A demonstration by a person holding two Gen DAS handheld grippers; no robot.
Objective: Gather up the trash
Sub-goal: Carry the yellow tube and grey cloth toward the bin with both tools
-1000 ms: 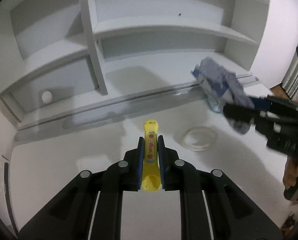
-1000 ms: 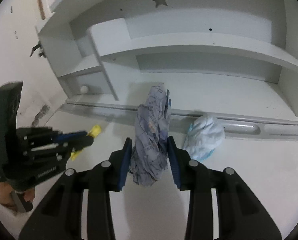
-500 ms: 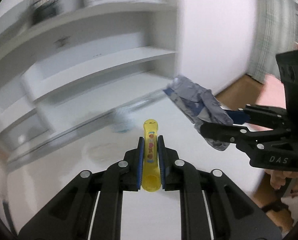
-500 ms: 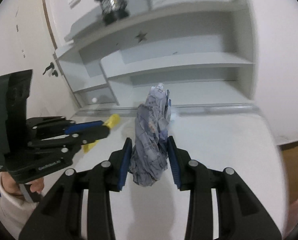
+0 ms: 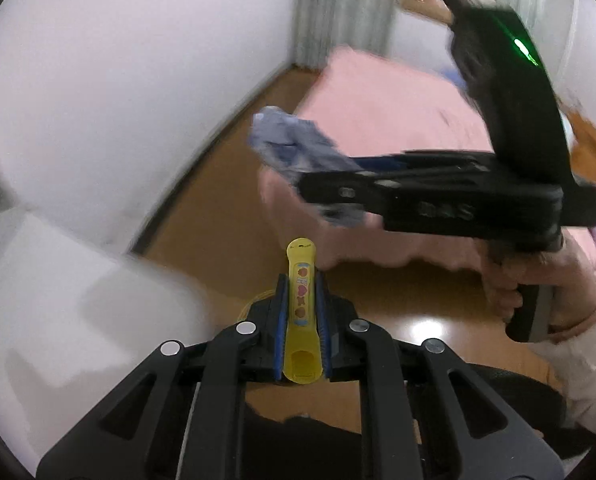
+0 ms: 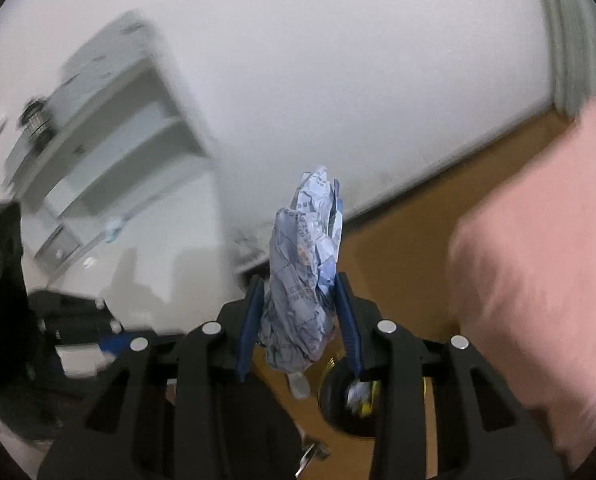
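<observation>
Left wrist view shows the left gripper (image 5: 301, 308) pinching a yellow wrapper (image 5: 301, 312) over the brown floor (image 5: 218, 224). Right wrist view shows the right gripper (image 6: 299, 312) squeezing a crumpled paper (image 6: 303, 272), held up above a dark bin (image 6: 349, 404) with trash inside. A pink bed (image 6: 537, 280) sits beside it.

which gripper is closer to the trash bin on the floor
Right. In the right wrist view the dark trash bin sits just below the right gripper, which is shut on crumpled paper. The left gripper, shut on a yellow tube, has no bin in its view.
</observation>
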